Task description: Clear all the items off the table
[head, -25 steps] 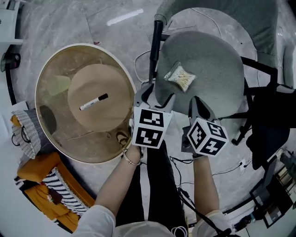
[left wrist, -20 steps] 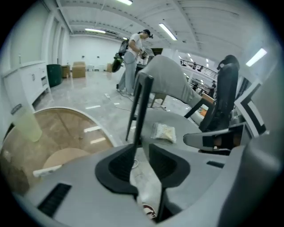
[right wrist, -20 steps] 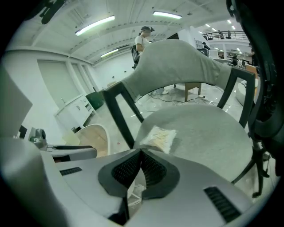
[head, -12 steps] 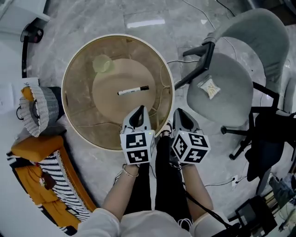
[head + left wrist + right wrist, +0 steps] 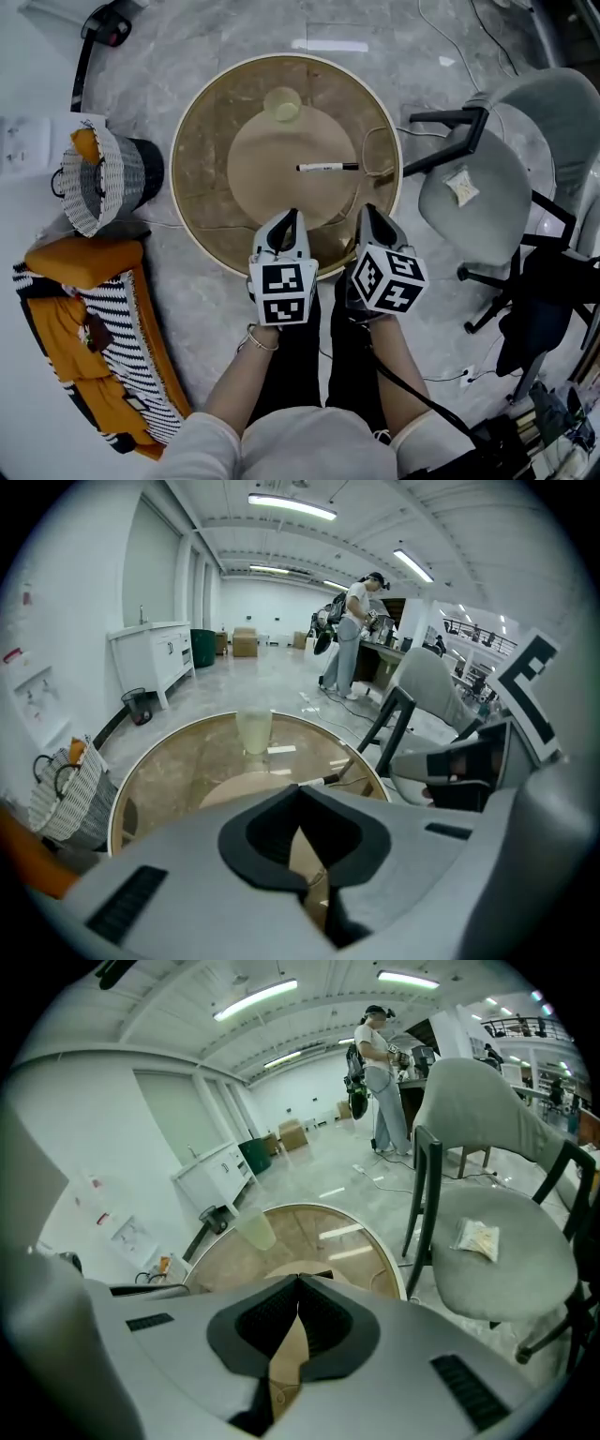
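Note:
A round glass table [image 5: 202, 122] carries a black-and-white marker [image 5: 328, 168] near its middle and a translucent cup [image 5: 281, 103] at its far side. Both show in the left gripper view too: the marker [image 5: 316, 781] just past the jaw tips, the cup [image 5: 253, 728] farther back. My left gripper [image 5: 289, 214] hovers over the table's near edge, shut and empty [image 5: 300, 789]. Beside it on the right, my right gripper [image 5: 366, 208] is also shut with nothing in it [image 5: 299, 1281].
A grey chair [image 5: 487, 220] stands right of the table with a small packet [image 5: 463, 187] on its seat. Left of the table sit a woven basket [image 5: 94, 178] and orange and striped cushions [image 5: 84, 328]. Cables lie on the floor. A person stands far off [image 5: 354, 635].
Both grippers have swung from over the chair to the table's near edge. The packet stays on the chair seat, and the table now sits in the middle of the head view.

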